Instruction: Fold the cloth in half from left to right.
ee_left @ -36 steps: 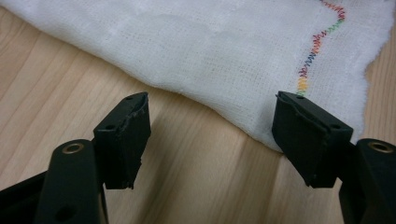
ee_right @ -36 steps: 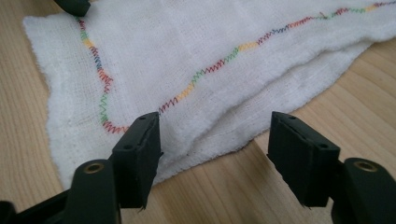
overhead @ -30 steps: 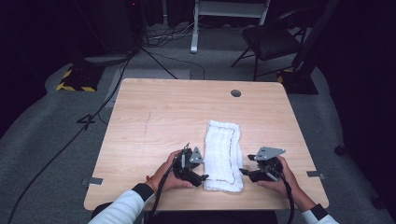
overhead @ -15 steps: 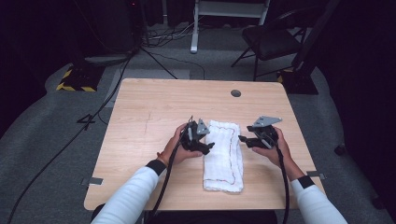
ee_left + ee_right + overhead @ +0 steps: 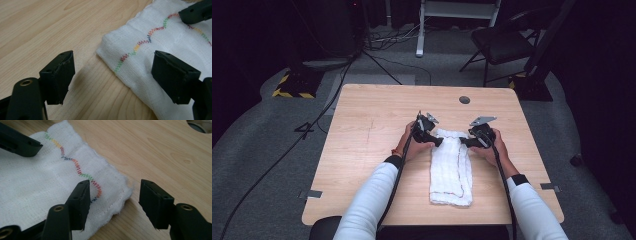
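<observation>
Dark room; wooden table (image 5: 362,150) with a folded white cloth (image 5: 452,170) lying lengthwise at centre. The high view shows left gripper (image 5: 435,141) and right gripper (image 5: 464,143) at the cloth's far corners; the gripper views reveal its multicoloured zigzag stitching and both jaws open, the left's having just widened.

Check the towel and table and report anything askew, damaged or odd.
Nothing stands out. The folded white towel lies flat on the wooden table, slightly rumpled at its far corners, where the open left gripper and right gripper sit.
</observation>
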{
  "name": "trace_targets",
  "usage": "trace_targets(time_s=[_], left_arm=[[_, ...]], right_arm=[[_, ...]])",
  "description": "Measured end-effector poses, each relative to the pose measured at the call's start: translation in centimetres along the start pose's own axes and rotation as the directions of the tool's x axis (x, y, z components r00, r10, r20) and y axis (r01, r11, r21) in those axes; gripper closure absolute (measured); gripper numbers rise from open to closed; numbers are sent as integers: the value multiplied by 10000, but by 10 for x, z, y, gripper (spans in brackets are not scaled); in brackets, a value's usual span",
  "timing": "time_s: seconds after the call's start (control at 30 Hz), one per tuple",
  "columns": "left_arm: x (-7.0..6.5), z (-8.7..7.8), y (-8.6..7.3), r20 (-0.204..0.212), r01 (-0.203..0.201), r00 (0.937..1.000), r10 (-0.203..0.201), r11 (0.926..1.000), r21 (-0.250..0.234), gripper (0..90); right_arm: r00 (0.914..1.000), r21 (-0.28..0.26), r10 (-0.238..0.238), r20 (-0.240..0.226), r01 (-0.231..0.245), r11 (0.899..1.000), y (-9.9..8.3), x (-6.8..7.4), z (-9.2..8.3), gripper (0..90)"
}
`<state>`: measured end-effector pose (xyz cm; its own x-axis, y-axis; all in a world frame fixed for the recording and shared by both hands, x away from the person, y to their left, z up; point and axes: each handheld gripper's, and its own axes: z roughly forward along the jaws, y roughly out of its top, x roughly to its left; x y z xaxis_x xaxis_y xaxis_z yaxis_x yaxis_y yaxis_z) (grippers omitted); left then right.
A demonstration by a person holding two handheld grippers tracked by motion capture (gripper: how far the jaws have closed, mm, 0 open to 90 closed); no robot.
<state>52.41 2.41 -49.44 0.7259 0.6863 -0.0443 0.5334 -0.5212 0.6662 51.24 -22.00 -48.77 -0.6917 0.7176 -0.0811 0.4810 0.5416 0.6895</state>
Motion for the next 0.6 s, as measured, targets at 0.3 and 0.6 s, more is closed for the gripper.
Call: trace_targets(time_s=[0.3, 0.6], left_arm=[[4, 4, -1, 453, -460, 9979, 462, 9989, -60, 181], [1, 1, 7, 1344, -1153, 9848, 1105, 9929, 285, 462]], right_arm=[[9922, 254, 665, -1057, -642, 9976, 2, -13, 8, 433], [9842, 575, 537, -1685, -446, 9973, 8, -7, 7, 730]])
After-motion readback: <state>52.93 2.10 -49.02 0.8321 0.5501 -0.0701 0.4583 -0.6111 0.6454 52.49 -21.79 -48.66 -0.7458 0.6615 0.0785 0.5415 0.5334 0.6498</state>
